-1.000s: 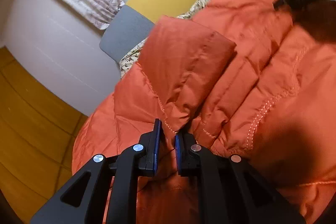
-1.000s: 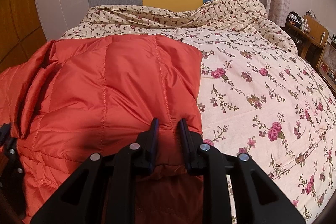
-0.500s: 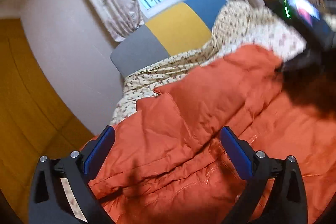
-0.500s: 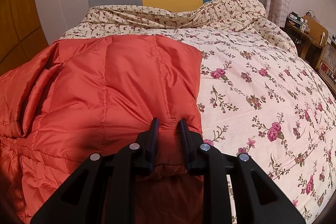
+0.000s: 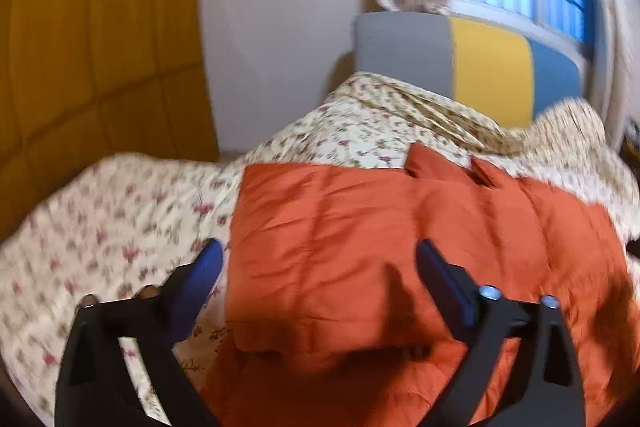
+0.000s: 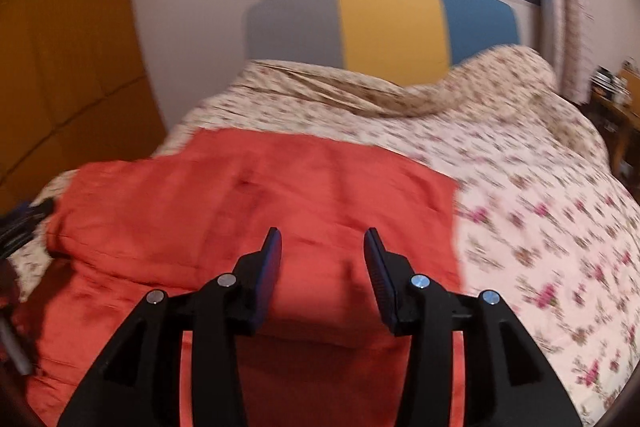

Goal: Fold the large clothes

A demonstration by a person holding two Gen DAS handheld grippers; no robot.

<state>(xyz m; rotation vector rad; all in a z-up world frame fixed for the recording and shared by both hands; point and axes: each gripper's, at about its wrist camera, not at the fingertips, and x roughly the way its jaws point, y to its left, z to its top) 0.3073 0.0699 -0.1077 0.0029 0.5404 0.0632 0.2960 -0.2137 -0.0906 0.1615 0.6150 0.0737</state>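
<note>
Our left claw [image 5: 318, 259] and right claw [image 6: 322, 241], both just opening, hang released over the folded orange jacket [image 6: 280, 195] on the bed [image 6: 540, 187].

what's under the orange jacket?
The orange jacket lies on the floral quilt, which shows around its left, far and right edges. Whatever sits beneath the jacket's middle is covered. Its lower folded layers are also partly hidden.
</note>
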